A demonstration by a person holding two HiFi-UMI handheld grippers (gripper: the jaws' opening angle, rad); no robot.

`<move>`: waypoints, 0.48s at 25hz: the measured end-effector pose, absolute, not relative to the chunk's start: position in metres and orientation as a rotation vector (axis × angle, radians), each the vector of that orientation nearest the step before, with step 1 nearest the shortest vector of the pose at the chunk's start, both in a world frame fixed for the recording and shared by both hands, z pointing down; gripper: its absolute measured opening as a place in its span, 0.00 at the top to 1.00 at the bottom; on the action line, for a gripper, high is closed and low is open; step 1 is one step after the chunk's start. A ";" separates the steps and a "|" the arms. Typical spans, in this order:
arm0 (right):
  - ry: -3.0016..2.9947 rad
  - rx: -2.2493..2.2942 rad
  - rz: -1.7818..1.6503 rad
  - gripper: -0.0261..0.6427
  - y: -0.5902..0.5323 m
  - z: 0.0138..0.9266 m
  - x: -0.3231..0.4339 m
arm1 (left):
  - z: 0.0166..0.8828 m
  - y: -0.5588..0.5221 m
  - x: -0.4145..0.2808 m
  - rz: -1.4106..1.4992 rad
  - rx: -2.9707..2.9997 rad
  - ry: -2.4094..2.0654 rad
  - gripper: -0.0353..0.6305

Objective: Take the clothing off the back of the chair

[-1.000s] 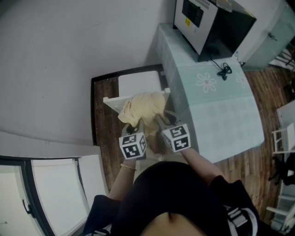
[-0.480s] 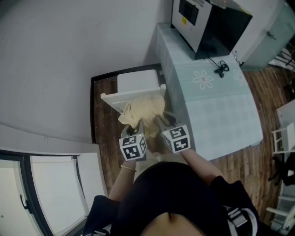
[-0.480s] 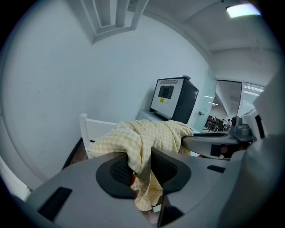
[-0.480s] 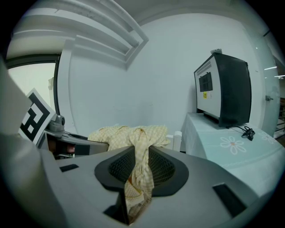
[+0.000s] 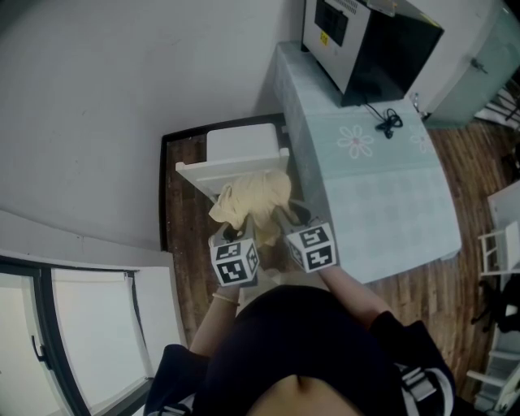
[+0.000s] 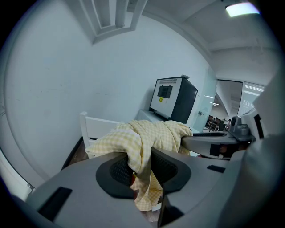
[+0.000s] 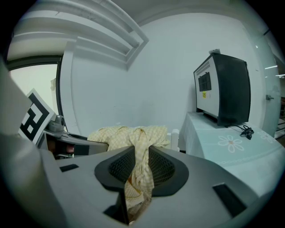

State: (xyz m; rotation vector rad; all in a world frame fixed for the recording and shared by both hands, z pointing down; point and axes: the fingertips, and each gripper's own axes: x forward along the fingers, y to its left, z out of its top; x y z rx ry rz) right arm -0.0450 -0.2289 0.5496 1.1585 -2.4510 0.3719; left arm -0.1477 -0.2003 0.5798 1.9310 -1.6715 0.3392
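In the head view, the yellow clothing (image 5: 252, 195) covers the 3 o'clock end of the chair (image 5: 199, 169) back, and we cannot see the legs. At 1 o'clock the top edge cuts off the dark appliance (image 5: 390, 57), its label unreadable.

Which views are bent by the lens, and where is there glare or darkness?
Both gripper views are strongly fisheye, with black corners. In the left gripper view a ceiling light glares at top right. In the right gripper view the window at left is washed out, while the yellow cloth stays fairly sharp. The head view is dim, without glare.
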 end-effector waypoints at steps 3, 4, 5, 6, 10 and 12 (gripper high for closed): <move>-2.460 1.157 0.371 0.81 -0.228 0.548 -0.043 | 0.579 -0.199 -0.145 0.343 1.929 -1.675 0.80; -2.463 1.158 0.372 0.81 -0.228 0.547 -0.042 | 0.578 -0.199 -0.144 0.346 1.929 -1.676 0.80; -2.464 1.160 0.374 0.81 -0.228 0.547 -0.041 | 0.578 -0.199 -0.143 0.350 1.930 -1.676 0.80; -2.463 1.161 0.378 0.81 -0.227 0.547 -0.040 | 0.577 -0.199 -0.142 0.354 1.931 -1.676 0.80; -2.461 1.158 0.394 0.81 -0.225 0.548 -0.038 | 0.577 -0.198 -0.140 0.370 1.927 -1.678 0.80; -2.462 1.158 0.399 0.81 -0.225 0.548 -0.038 | 0.577 -0.197 -0.139 0.378 1.925 -1.679 0.80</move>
